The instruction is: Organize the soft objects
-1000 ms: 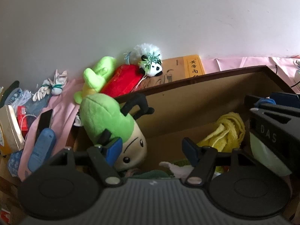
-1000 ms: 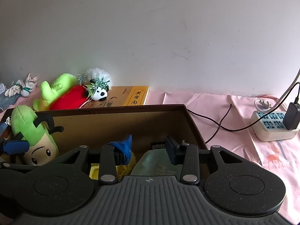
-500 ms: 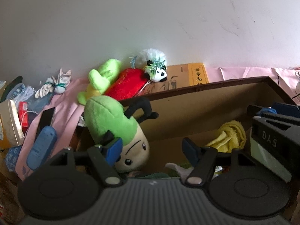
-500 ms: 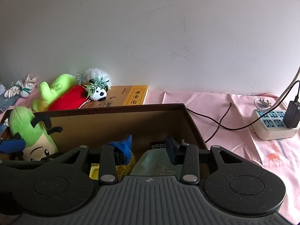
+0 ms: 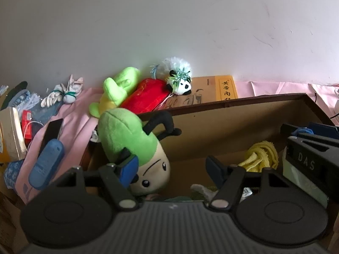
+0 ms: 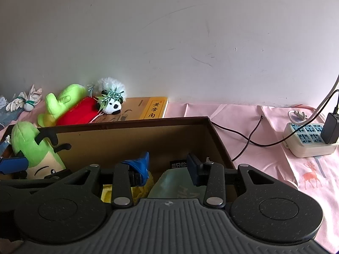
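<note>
Presently, findings as follows.
Left claw (image 5: 171, 167): fingers spread wide, clamping nothing; its left pad touches the green plush toy.
Green plush toy (image 5: 135, 148): inside the cardboard box (image 5: 233, 131) at its left end, just ahead-left of the left claw. Long axis tilted, green tip up and away toward the box rim, beige face down toward the claw.
Right claw (image 6: 168, 169): released, holding nothing, hovering over the right part of the box.
Yellow cloth (image 5: 261, 156): crumpled on the box floor, ahead-right of the left claw.
Pale green packet (image 6: 180, 185): below the right claw, between its fingers.
Panda plush (image 6: 111, 103): beyond the box, against the wall.
</note>
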### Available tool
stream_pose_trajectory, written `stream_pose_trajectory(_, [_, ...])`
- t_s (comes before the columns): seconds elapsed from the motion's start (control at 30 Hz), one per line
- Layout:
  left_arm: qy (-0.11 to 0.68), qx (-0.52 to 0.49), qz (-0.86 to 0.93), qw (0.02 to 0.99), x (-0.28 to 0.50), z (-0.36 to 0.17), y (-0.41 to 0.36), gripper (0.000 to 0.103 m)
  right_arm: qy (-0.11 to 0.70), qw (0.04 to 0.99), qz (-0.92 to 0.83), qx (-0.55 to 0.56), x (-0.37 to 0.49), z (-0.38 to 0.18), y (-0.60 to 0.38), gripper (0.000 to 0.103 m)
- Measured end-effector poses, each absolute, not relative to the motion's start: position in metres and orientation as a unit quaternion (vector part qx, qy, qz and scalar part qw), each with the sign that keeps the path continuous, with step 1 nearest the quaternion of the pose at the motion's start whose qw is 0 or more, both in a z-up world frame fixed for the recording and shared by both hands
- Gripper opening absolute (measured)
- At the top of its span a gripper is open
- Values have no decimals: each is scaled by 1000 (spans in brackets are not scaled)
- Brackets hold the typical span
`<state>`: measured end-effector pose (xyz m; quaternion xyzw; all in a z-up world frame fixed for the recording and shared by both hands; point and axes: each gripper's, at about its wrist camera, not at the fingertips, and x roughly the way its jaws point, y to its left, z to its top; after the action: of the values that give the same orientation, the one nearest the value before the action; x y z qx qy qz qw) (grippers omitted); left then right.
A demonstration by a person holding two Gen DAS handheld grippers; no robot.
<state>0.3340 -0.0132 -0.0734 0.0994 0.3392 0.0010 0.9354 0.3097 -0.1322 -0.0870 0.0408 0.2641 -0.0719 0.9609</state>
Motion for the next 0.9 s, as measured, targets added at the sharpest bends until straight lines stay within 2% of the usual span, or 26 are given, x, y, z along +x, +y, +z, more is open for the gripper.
stream_pose_trajectory(0.9, [345, 95, 5, 934, 336, -75, -13, 71, 267, 960, -67, 46, 311, -87, -133, 23])
